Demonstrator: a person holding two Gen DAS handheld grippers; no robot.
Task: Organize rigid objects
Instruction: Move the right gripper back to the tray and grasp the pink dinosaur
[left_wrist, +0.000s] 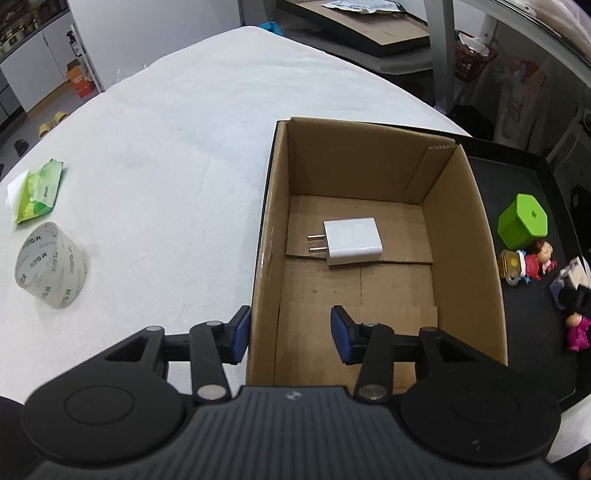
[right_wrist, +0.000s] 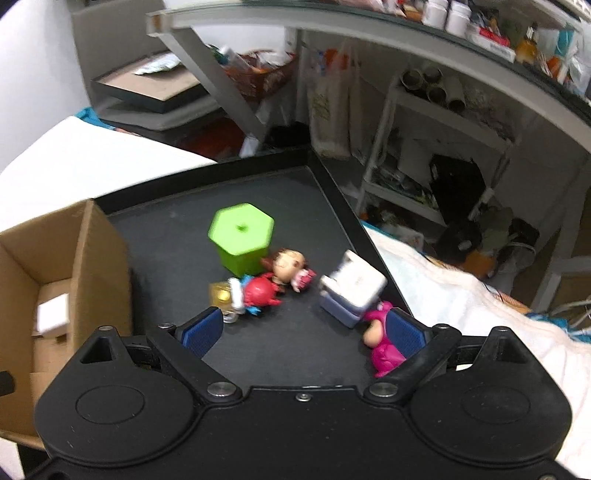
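**Now the toys on the tray want the same treatment as the charger**

Plainly the white charger (left_wrist: 352, 240) is settled, lying flat on the floor of the cardboard box (left_wrist: 461, 206), prongs toward the box's left wall; the left gripper (left_wrist: 290, 336) hangs over the near-left corner of the box with its jaws partly spread and nothing between them, one pad outside the wall, one inside.

Beside the box, on its right, the black tray (right_wrist: 177, 221) holds what remains: a green hexagonal block (right_wrist: 242, 236) farthest from the box's near end, a red-and-yellow doll (right_wrist: 255, 288) and a small figure (right_wrist: 291, 267) touching just in front of it, a white-and-lilac toy (right_wrist: 351, 291) toward the tray's right rim, and a pink figure (right_wrist: 382, 347) nearest.

The right gripper (right_wrist: 303, 334) hovers over the tray, jaws spread wide and empty; its right pad sits just beside the pink figure. To my eye that figure is the sensible pick; centre the jaws around its body, come down clear of the white-and-lilac toy touching it, close gently; a lopsided pinch would likely flip it.
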